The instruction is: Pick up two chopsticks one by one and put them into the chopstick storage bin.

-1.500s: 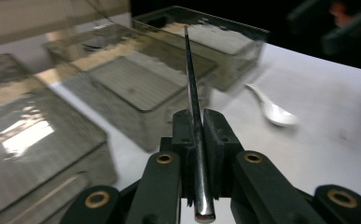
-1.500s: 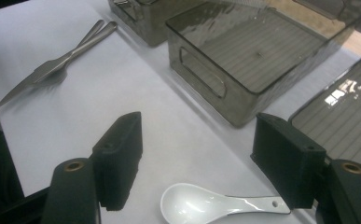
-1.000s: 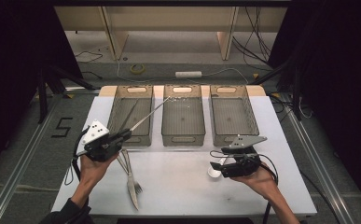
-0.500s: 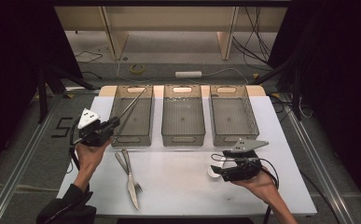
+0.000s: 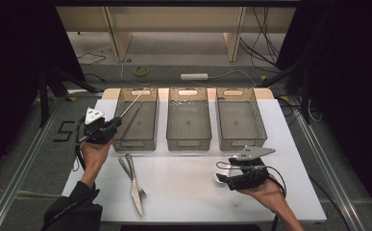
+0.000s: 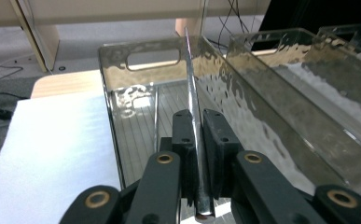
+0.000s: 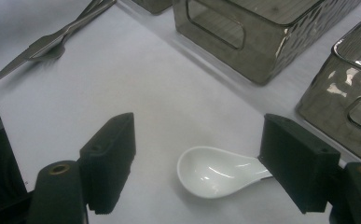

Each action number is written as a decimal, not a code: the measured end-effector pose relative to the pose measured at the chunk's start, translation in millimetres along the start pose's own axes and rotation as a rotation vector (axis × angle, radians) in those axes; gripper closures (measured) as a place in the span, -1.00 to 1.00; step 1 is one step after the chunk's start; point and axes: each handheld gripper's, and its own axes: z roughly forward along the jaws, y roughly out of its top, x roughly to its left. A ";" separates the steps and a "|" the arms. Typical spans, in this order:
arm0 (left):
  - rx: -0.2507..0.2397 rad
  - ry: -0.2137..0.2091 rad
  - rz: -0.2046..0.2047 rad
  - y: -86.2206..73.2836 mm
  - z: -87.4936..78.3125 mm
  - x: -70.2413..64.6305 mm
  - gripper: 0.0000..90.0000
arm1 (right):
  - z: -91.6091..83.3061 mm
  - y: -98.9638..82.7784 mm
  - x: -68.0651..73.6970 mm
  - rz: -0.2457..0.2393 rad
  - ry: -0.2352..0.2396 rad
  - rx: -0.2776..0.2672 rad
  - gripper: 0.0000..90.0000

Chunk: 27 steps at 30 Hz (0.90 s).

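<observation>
A slim, shiny metal knife (image 6: 193,100), clamped edge-up near its handle end, points toward the upper centre of the left gripper view, while a white ceramic spoon (image 7: 215,171) lies bowl-up at lower centre of the right gripper view.

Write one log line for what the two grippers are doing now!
left gripper: shut on thin silver metal utensil over left clear plastic bin | right gripper: open around white ceramic spoon on table

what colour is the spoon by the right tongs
White, glossy; the spoon shows best in the right gripper view.
</observation>
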 end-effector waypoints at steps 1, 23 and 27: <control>0.007 0.004 0.001 -0.6 1.8 0.6 0.85 | 0.0 0.0 0.0 0.000 0.001 0.001 -0.39; 0.135 0.041 -0.050 -4.8 24.6 11.5 0.83 | -0.1 0.6 2.4 -0.001 0.019 -0.013 -0.40; 0.143 0.058 -0.058 -3.5 27.8 10.9 0.81 | -0.3 0.6 2.0 0.000 0.022 -0.013 -0.40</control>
